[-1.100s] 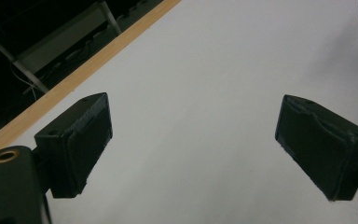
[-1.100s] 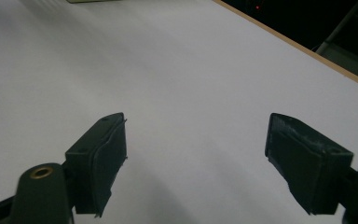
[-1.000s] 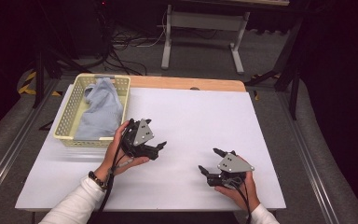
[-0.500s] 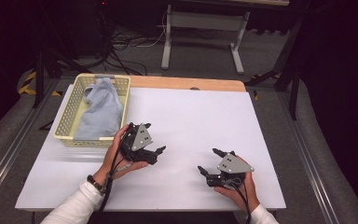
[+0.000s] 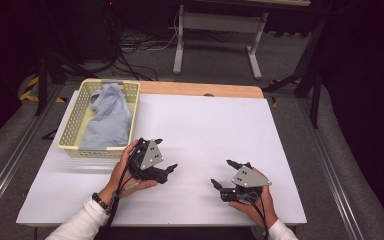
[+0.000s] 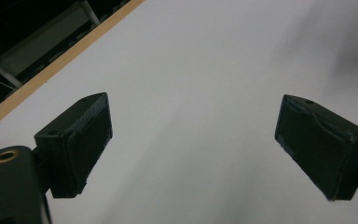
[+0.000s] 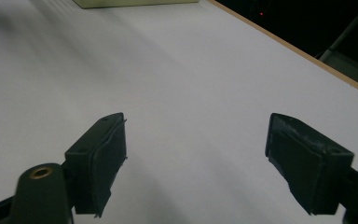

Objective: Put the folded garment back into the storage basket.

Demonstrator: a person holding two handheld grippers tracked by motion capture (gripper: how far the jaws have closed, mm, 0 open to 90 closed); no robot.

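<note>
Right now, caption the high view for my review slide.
Both open grippers, left and right, held above the white table beside a basket holding blue cloth.

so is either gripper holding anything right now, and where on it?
Nothing held. The left gripper and right gripper both have open jaws with only bare table between them; the cloth lies in the basket.

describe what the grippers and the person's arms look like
Both grippers are black with two blocky jaws. The left gripper and the right gripper each carry a grey three-cornered plate on top and trail a black cable. The person wears white sleeves, with a dark band on the left wrist.
</note>
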